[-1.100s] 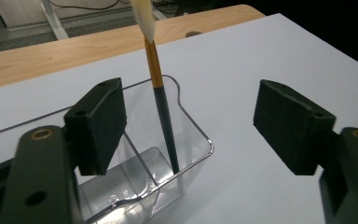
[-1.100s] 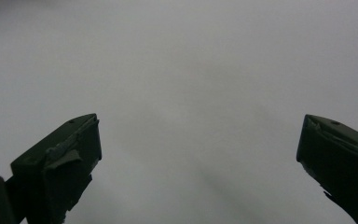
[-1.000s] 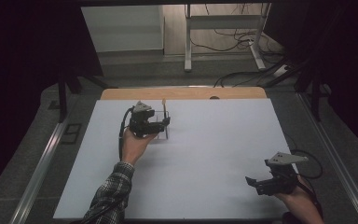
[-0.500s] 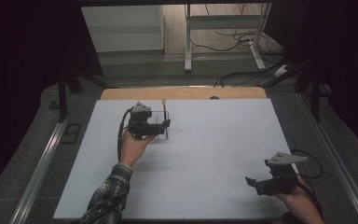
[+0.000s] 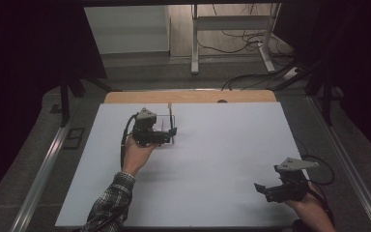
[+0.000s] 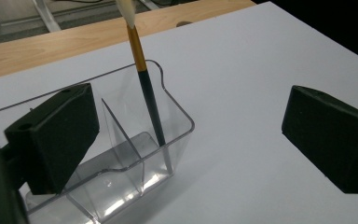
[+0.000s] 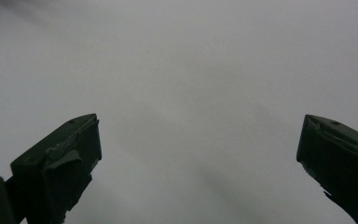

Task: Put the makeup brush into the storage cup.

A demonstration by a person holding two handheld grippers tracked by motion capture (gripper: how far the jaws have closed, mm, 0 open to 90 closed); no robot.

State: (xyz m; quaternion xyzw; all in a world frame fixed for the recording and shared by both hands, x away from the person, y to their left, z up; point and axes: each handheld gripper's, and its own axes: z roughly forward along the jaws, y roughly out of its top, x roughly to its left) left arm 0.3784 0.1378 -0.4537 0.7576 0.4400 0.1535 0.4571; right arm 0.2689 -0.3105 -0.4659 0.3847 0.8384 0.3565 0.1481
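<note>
Left gripper (image 6: 191, 135) jaws just been opening, now released, straddling clear organizer (image 6: 121, 154). Brush (image 6: 144, 88) leaning upright inside organizer's end compartment. Right gripper (image 5: 273, 189) open too, well apart from organizer.

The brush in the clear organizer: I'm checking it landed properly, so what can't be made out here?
- Thin black-and-gold paintbrush: its white tip is cut off by the top edge of the left gripper view.
- Clear plastic divided organizer: its near-left end is hidden behind the left claw's pad.
- High view: the brush's foot is too small to place.

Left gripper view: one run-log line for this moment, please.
left claw: open, just been opening, nothing gripped | brush: leaning in clear organizer | right claw: open
</note>
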